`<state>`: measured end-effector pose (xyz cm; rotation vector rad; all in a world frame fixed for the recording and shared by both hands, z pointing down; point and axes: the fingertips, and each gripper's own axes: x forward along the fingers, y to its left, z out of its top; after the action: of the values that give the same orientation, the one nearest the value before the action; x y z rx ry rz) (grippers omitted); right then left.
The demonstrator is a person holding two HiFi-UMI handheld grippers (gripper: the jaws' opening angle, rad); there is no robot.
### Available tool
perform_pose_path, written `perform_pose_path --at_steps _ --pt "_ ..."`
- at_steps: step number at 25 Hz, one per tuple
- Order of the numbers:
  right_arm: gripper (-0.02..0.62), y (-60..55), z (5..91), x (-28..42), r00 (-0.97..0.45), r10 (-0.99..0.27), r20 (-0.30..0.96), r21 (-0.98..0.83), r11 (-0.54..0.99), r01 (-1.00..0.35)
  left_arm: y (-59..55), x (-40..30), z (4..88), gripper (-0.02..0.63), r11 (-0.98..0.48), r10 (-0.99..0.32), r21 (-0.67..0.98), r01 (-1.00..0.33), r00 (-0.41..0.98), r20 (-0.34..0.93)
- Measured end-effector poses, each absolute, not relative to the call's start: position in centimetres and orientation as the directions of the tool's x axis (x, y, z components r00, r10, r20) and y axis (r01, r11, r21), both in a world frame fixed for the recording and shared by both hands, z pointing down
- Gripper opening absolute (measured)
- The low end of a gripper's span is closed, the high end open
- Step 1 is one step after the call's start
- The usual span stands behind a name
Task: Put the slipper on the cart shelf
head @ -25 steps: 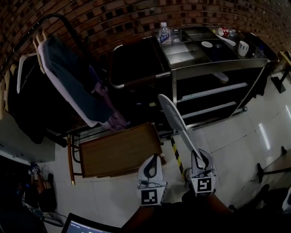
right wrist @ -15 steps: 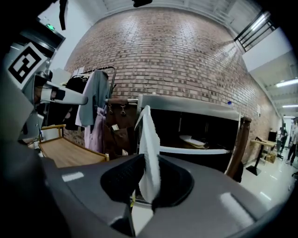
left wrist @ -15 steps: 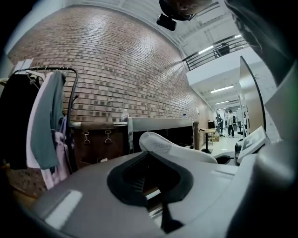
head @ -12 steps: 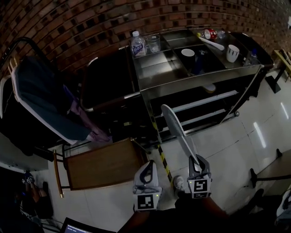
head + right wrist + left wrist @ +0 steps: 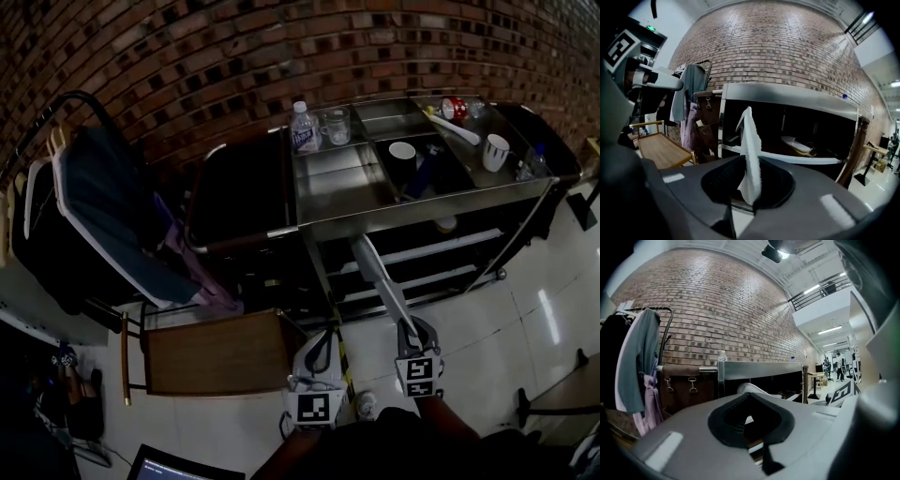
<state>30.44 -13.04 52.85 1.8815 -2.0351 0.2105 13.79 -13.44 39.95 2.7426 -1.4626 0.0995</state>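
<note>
Slipper point(image 5: 379, 275) tip now nearer cart shelf point(image 5: 469, 240).
R gripper point(image 5: 411, 330) pinches heel end; prob. light, bendy, so hold firm. L gripper point(image 5: 319, 339) closed, empty.

No wording is showing clearly enough to read. A bottle point(image 5: 303, 129) at twelve o'clock on the cart point(image 5: 333, 192) is wearing a bluish label, too small to read; the left tool point(image 5: 320, 336) and right tool point(image 5: 412, 330) are showing only square patterned markers.

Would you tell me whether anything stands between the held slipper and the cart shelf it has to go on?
Nothing visible does. The slipper, held in the right gripper, points at the open front of the cart shelf. A second slipper lies on that shelf, off to the right.
</note>
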Motion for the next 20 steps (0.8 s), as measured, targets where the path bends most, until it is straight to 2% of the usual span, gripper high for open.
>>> perform_pose_path --at_steps 7,14,20 --pt "0.06 -18.1 54.1 31.2 -0.094 -0.919 0.384 0.119 0.15 -0.981 -16.3 13.8 39.6 0.011 -0.499 -0.866 -0.002 -0.867 0.498 0.039" --pt "0.06 -24.1 53.3 30.3 -0.117 -0.917 0.381 0.065 0.152 -0.986 -18.3 11.9 40.7 0.011 -0.433 -0.899 0.004 -0.902 0.432 0.079" --pt "0.06 -29.2 53.7 29.6 -0.126 -0.902 0.413 -0.081 0.101 -0.992 -19.1 9.7 41.2 0.011 -0.383 -0.921 -0.013 -0.924 0.381 0.087"
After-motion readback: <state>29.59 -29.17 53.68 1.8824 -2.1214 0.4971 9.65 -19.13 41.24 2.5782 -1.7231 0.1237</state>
